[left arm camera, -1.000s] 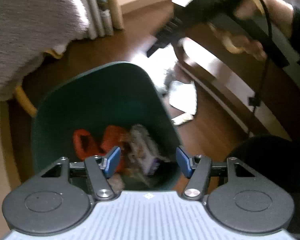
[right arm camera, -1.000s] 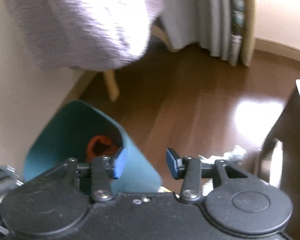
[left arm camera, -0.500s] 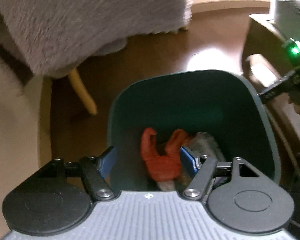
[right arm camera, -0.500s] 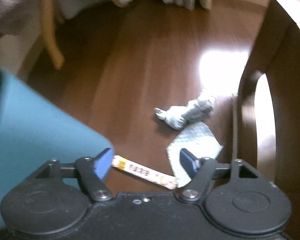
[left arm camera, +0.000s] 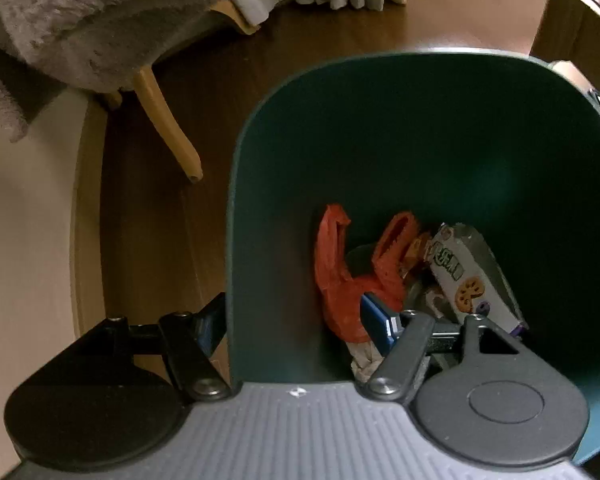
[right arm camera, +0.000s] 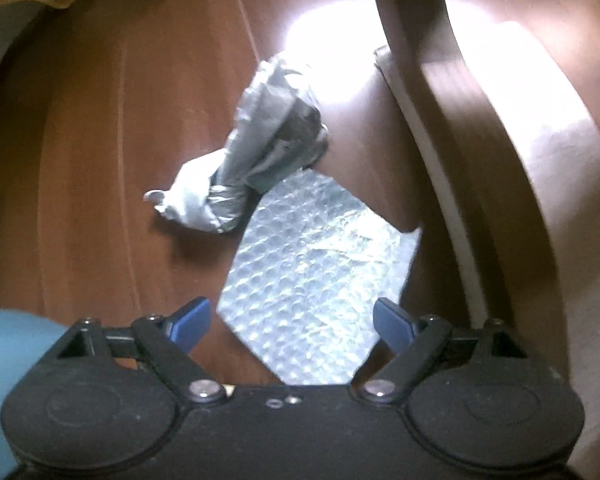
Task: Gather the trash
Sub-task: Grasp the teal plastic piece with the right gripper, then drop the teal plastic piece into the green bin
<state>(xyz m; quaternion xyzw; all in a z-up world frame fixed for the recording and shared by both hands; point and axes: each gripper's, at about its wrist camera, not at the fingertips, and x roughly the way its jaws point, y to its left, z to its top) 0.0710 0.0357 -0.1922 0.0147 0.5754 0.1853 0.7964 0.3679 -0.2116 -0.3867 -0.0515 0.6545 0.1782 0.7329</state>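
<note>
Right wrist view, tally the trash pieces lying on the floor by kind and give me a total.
Crumpled grey wrapper: 1
Bubble wrap sheet: 1
Total: 2, both on the wooden floor ahead of the open right hand-held gripper.
</note>
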